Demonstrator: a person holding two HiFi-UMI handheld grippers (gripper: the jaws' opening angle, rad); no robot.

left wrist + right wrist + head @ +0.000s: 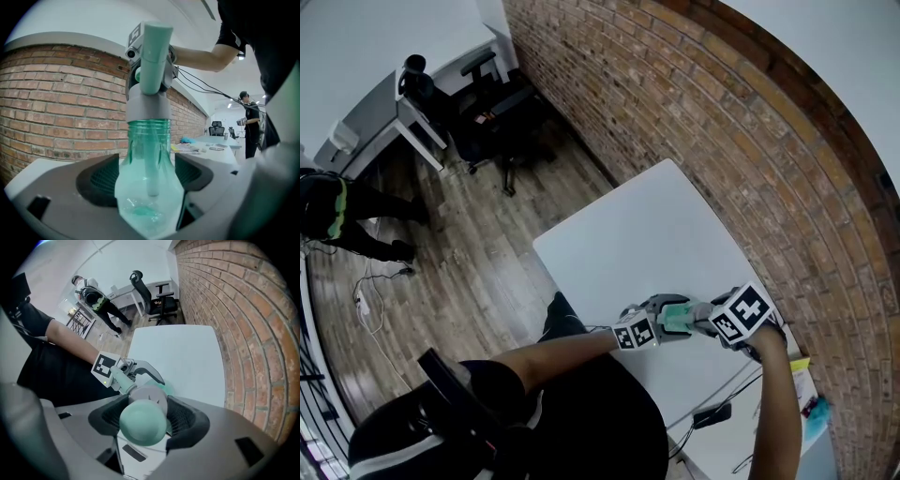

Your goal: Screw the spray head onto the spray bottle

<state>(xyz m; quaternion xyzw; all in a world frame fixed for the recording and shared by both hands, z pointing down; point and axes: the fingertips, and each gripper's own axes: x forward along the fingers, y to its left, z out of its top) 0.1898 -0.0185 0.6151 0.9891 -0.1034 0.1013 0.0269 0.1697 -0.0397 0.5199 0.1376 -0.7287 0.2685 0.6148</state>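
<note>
A clear teal spray bottle (149, 187) stands upright between the jaws of my left gripper (150, 176), which is shut on its body. A grey collar (147, 105) sits on the bottle neck, with the teal spray head (152, 56) rising above it and the dip tube inside the bottle. In the right gripper view my right gripper (145, 416) points down over the spray head (143, 423), shut on it from above. In the head view both grippers, left (661, 323) and right (698, 319), meet over the white table (647, 234) with the bottle (677, 316) between them.
A brick wall (722, 122) runs along the table's far side. Papers (802, 375) and a black device (712, 415) with cables lie at the table's near right. Office chairs (492, 103) and a desk (384, 112) stand beyond on the wooden floor, where a person (328, 211) stands.
</note>
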